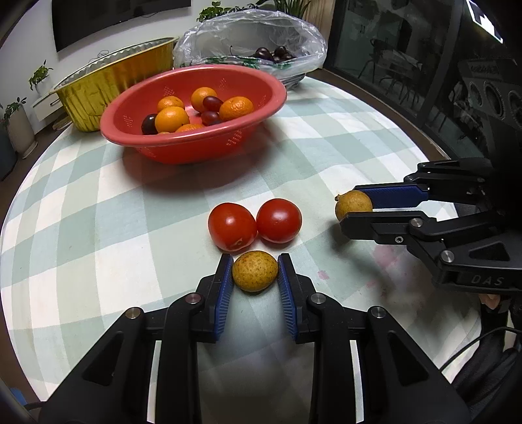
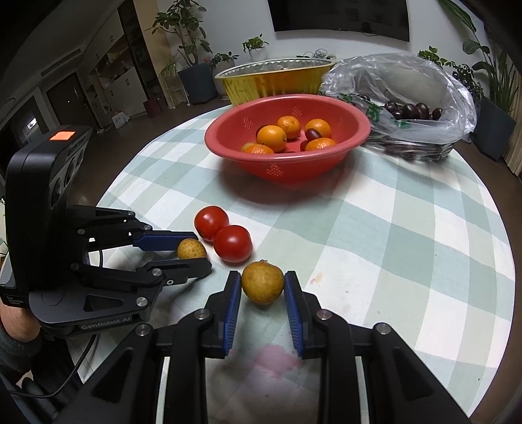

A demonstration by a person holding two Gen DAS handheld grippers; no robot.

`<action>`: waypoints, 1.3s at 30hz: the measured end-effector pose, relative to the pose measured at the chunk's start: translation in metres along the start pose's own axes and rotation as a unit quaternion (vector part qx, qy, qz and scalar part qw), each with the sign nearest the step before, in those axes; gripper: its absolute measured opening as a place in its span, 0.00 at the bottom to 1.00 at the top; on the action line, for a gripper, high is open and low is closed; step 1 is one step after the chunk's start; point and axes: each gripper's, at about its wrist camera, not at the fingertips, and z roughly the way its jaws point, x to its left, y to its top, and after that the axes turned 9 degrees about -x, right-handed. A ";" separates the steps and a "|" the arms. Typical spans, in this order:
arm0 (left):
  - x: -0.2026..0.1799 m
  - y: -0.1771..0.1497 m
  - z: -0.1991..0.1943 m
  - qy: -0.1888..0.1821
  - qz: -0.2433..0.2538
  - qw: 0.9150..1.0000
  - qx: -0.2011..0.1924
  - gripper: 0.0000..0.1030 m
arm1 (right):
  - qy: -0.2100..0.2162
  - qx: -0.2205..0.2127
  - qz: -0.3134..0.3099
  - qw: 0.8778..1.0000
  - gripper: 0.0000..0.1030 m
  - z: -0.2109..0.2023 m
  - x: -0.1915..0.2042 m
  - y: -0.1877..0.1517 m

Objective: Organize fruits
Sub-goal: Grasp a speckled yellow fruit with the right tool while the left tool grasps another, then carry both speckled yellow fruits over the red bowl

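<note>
both grippers, left gripper (image 1: 254, 272) and right gripper (image 2: 262, 283), fingers pinching speckled yellow fruit each; round skins could squirt out mid-lift, knock tomatoes (image 1: 254, 225) rolling off surface (image 1: 98, 212).

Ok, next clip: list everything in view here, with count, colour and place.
Round speckled yellow-brown fruits: two, one in each pair of tongs, near table edge.
Red tomatoes: two, touching, mid-table.
Red plastic colander bowl: one, behind tomatoes; holds oranges and dark red grapes.
Gold foil tray: one, behind bowl.
Clear plastic bag: one, dark cherries inside, far side.
Green-white checked tablecloth: one, covers round table.
Potted plants: several, background.
Left tongs: black, blue pads, shut on fruit.
Right tongs: same, shut on the other fruit.
</note>
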 end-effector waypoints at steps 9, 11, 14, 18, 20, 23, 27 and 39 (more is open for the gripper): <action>0.011 0.005 -0.025 -0.008 -0.014 1.000 -0.022 0.25 | -0.004 -0.005 0.006 1.000 0.28 -0.004 -0.004 0.002; 0.016 0.010 -0.030 -0.006 -0.016 0.999 -0.029 0.25 | -0.008 -0.007 0.008 1.000 0.28 -0.006 -0.005 0.005; 0.024 0.017 -0.037 -0.003 -0.019 0.999 -0.038 0.25 | -0.012 -0.010 0.010 1.000 0.28 -0.008 -0.008 0.008; 0.039 0.033 -0.043 0.006 -0.016 0.999 -0.051 0.25 | -0.019 -0.019 0.015 1.000 0.28 -0.012 -0.015 0.017; 0.046 0.044 -0.046 0.011 -0.013 0.998 -0.060 0.25 | -0.024 -0.025 0.015 0.999 0.28 -0.015 -0.018 0.024; 0.055 0.064 -0.047 0.019 -0.005 0.997 -0.070 0.25 | -0.031 -0.035 0.014 0.999 0.28 -0.017 -0.021 0.038; 0.065 0.089 -0.040 0.019 0.004 0.997 -0.076 0.25 | -0.039 -0.051 0.006 0.998 0.28 -0.020 -0.021 0.061; 0.088 0.134 0.024 0.019 0.008 0.998 -0.059 0.25 | -0.051 -0.056 -0.021 0.997 0.28 0.032 -0.024 0.126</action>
